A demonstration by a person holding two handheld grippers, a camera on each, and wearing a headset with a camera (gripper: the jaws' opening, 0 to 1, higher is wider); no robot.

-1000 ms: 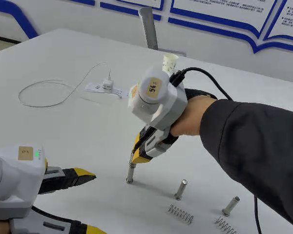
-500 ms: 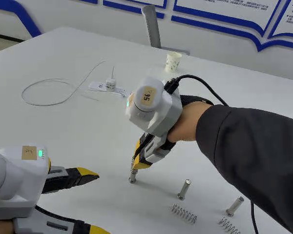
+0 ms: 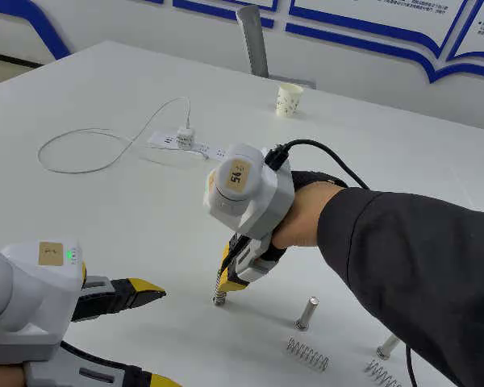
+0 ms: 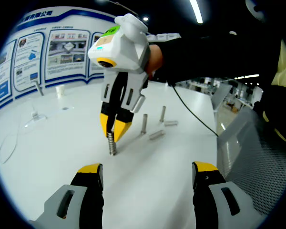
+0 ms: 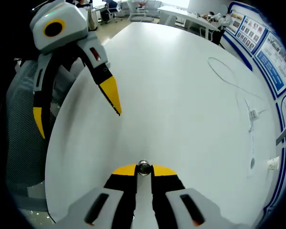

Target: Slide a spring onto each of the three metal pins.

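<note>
My right gripper [image 3: 224,282] stands almost upright over the leftmost metal pin [image 3: 219,297], shut on a spring [image 4: 112,142] whose coils are threaded on that pin. The pin's top shows between its yellow tips [image 5: 143,169]. Two bare pins [image 3: 306,313] [image 3: 387,348] stand to the right, each with a loose spring [image 3: 307,355] [image 3: 381,374] lying in front of it. My left gripper [image 3: 157,334] is low at the near left, open and holding nothing, pointing at the first pin; its own view has its jaws [image 4: 147,171] wide apart.
A paper cup [image 3: 288,100] stands far back. A white cable [image 3: 89,145] loops to a small adapter strip [image 3: 185,141] at the left rear. A grey post [image 3: 254,40] rises at the table's far edge. The white table [image 3: 145,210] stretches all around.
My right gripper has sunk lower along the leftmost pin with the spring in it. The left gripper has stayed put. The head camera has shifted a little.
</note>
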